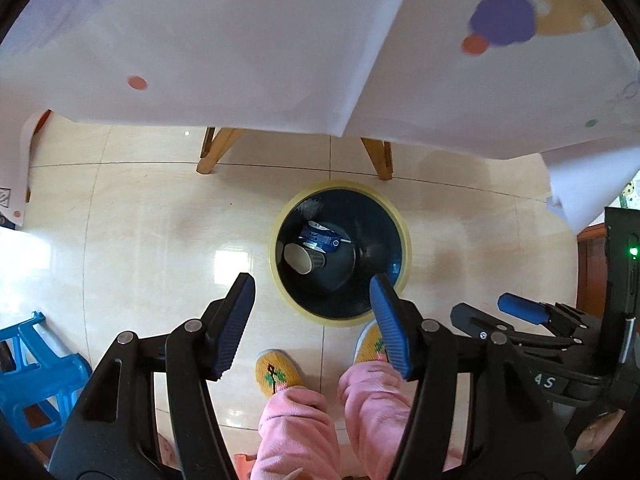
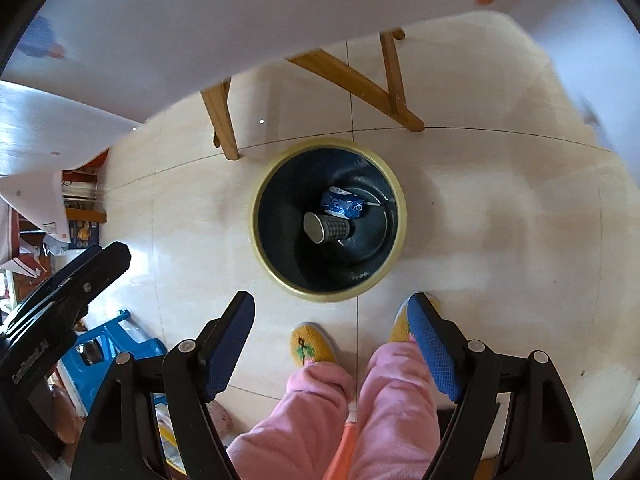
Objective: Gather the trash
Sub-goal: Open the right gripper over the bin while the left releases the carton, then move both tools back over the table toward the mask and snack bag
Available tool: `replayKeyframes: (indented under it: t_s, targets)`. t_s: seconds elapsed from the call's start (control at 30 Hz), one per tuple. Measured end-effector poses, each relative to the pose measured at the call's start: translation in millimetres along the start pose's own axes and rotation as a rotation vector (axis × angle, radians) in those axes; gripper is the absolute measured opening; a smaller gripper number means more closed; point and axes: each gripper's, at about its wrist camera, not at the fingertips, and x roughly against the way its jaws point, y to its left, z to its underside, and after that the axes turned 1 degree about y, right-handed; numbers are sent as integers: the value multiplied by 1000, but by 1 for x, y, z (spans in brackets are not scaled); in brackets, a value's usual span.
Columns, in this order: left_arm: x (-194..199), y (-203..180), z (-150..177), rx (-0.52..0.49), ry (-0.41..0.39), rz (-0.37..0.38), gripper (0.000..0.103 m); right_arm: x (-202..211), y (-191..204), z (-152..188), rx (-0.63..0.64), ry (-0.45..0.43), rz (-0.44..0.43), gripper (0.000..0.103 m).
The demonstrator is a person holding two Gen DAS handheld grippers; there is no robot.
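Note:
A round bin with a pale yellow rim (image 1: 405, 236) (image 2: 256, 196) and a dark inside stands on the tiled floor right below both grippers. In it lie a paper cup (image 1: 302, 259) (image 2: 328, 227) on its side and a crumpled blue wrapper (image 1: 320, 237) (image 2: 342, 204). My left gripper (image 1: 314, 286) hangs open above the bin's near edge, nothing between its blue pads. My right gripper (image 2: 332, 306) is open too and holds nothing. In the left wrist view the right gripper (image 1: 532, 316) shows at the right; the left gripper's black body (image 2: 60, 296) shows at the left of the right wrist view.
A white cloth (image 1: 240, 40) (image 2: 200, 20) hangs off a table with wooden legs (image 1: 218, 148) (image 2: 224, 120) beyond the bin. The person's pink trouser legs (image 1: 316, 428) (image 2: 360, 408) and yellow slippers (image 1: 276, 372) (image 2: 312, 344) are near the bin. A blue plastic stool (image 1: 36, 376) (image 2: 108, 344) stands left.

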Motion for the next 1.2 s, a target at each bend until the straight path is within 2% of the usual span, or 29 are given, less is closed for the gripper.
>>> replayKeyframes:
  t_s: [0.73, 1.2]
  targets:
    - [172, -16, -10, -12, -120, 5, 57, 178, 29, 0, 78, -141, -38, 80]
    - [275, -49, -55, 3, -274, -3, 57, 288, 58, -33, 209, -290, -107, 80]
